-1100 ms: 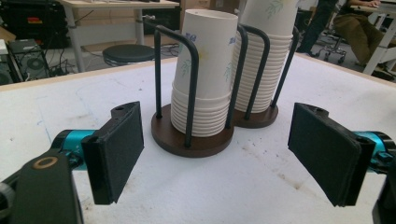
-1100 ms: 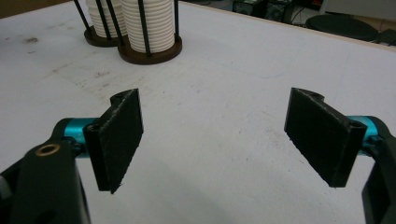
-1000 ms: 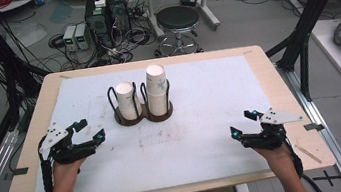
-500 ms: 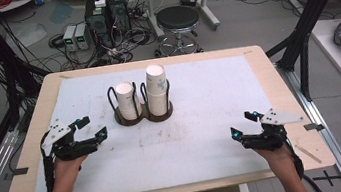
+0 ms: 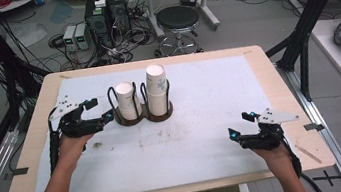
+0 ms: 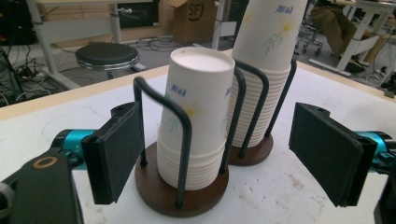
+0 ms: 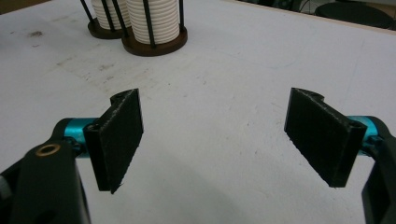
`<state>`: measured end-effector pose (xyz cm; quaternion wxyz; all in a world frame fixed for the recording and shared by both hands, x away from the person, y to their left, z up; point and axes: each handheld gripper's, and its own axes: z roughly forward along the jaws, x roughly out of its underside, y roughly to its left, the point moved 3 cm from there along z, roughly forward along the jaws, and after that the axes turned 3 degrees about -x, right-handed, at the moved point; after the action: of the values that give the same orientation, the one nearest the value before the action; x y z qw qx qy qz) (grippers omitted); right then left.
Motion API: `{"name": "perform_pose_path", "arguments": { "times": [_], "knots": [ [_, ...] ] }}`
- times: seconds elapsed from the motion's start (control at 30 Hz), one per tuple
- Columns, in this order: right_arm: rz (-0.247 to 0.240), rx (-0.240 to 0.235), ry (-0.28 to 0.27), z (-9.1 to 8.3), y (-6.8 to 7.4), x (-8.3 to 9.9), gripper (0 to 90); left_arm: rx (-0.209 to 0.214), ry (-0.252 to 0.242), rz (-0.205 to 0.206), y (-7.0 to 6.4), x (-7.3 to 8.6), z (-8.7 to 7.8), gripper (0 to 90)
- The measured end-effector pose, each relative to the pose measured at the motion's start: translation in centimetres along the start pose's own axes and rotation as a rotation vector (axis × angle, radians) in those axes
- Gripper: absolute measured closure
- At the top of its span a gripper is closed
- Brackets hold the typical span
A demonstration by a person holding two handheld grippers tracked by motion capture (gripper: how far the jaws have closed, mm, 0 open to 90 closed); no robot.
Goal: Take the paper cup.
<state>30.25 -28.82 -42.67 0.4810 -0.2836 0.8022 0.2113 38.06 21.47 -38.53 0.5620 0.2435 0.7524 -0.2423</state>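
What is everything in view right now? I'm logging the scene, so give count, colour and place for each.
white paper cup stacks: two, white with small print, upside down in the holder, right one taller.
dark wire cup holder: one, brown round bases with black wire hoops, far-left part of the table.
white-covered wooden table: one, white sheet on pale wood.
black round stool: one, black, floor beyond the table.
left tongs: black, open, beside the shorter stack.
right tongs: black, open, near-right of the table.

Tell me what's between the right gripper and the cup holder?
Nothing but bare white table cover, lightly smudged. The high view shows that stretch from the right gripper to the cup holder clear, and the right gripper view agrees.
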Motion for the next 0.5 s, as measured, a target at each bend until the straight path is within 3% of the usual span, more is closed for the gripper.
{"name": "perform_pose_path", "arguments": {
  "times": [0.5],
  "knots": [
    [0.004, -0.009, -0.002, 0.0, 0.0, 0.0, 20.0, 0.022, 0.066, 0.050, 0.2, -3.8, 3.7, 17.9]
  ]
}}
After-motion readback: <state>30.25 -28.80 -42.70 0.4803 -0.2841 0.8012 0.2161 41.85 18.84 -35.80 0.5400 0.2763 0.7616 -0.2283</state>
